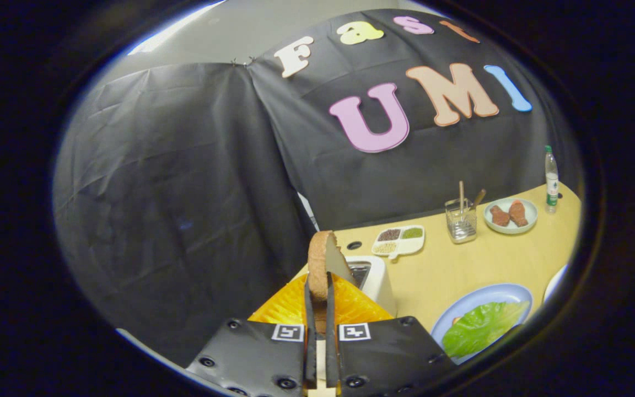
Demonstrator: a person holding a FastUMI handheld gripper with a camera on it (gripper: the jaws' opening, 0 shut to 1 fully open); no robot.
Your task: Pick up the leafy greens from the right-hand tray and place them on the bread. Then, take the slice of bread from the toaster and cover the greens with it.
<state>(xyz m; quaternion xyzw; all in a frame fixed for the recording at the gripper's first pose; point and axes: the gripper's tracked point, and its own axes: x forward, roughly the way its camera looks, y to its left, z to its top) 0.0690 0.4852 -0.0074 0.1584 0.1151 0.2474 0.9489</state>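
Between the gripper fingers, a bread slice stands pinched above the toaster.

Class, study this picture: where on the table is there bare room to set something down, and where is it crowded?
The gripper is shut on the bread slice. Bare table lies between the toaster, the divided dish, the glass and the greens plate. It is crowded along the back, from divided dish to bottle.
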